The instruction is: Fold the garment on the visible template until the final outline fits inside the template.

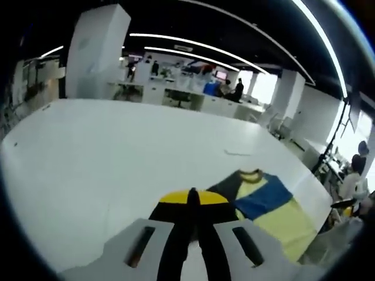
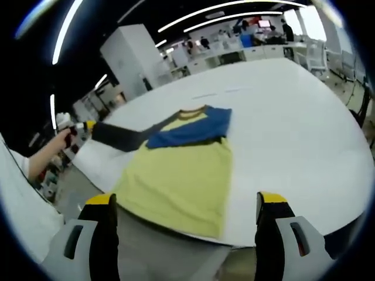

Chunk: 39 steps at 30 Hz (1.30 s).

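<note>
Gripping: my left claw (image 1: pixel 193 202) is pinched tight on the shirt's (image 2: pixel 181 170) dark sleeve (image 2: pixel 117 136), lifted out past the counter (image 2: pixel 281 117) edge.
Right claw (image 2: pixel 186 219): spread wide, holding nothing, hanging just before the shirt's near hem.
Shirt: flat on the counter ahead of my right claw, collar (image 2: pixel 192 111) farthest.

Garment (image 2: pixel 181 170) soft matt cloth, yellow body, blue and dark panels. Table (image 1: pixel 117 152) smooth white, slight sheen. Right gripper (image 2: pixel 184 234) jaws matt black with yellow tips, grey plastic housing.
</note>
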### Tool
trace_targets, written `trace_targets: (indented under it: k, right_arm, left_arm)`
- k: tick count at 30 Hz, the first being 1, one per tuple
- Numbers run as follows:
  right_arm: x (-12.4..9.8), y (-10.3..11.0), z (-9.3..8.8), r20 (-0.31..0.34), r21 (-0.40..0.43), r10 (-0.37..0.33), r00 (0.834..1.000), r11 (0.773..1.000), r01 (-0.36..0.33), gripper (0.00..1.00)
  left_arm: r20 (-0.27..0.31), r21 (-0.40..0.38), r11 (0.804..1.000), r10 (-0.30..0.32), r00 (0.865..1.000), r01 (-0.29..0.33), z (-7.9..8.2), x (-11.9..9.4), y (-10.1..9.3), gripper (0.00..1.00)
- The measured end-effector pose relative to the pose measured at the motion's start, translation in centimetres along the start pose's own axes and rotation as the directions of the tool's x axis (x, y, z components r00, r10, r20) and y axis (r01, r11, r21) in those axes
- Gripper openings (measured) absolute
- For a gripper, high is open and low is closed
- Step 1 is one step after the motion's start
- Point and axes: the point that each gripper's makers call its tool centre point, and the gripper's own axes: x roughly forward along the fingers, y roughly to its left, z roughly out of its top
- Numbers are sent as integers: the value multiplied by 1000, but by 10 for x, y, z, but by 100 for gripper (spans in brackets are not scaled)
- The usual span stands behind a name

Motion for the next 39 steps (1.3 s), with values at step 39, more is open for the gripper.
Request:
trace_targets:
  k: [39]
  right_arm:
    - [-31, -12, -7, 68, 5, 5, 998, 1000, -5, 97]
  left_arm:
    - [194, -14, 983, -178, 965, 184, 97, -2, -129, 0]
